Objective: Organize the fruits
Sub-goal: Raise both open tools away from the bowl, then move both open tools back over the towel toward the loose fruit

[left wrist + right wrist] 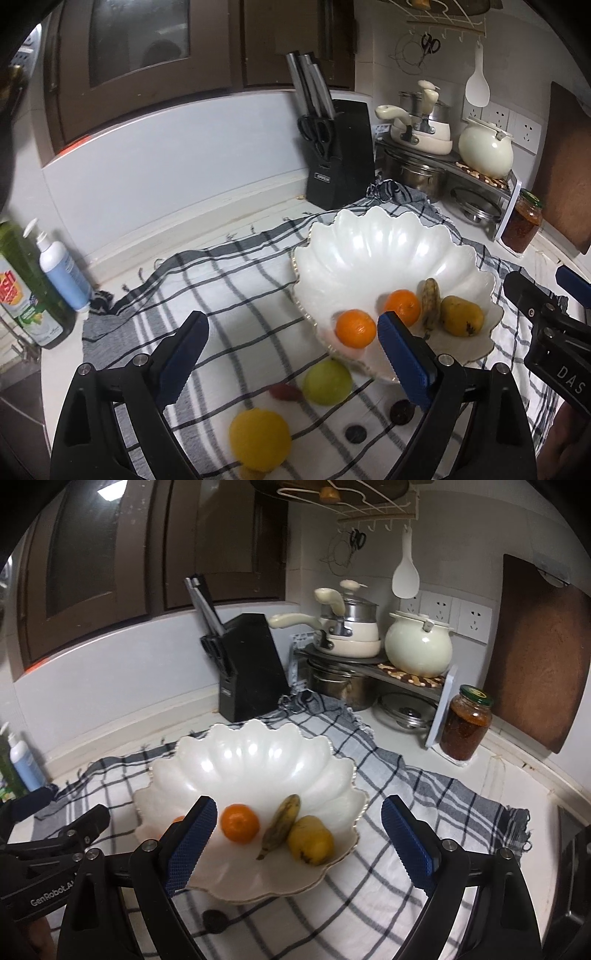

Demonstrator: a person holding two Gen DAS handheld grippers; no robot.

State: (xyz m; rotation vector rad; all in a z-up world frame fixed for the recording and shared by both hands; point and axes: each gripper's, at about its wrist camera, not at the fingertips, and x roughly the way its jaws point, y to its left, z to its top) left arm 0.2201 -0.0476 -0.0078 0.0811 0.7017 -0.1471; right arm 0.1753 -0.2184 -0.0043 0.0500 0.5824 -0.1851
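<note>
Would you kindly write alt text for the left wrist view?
A scalloped white bowl on a checked cloth holds two oranges, a small banana and a yellow pear. The open left gripper hovers over a green fruit and a yellow fruit lying on the cloth.

Two oranges [355,328] – one banana [430,303]
</note>
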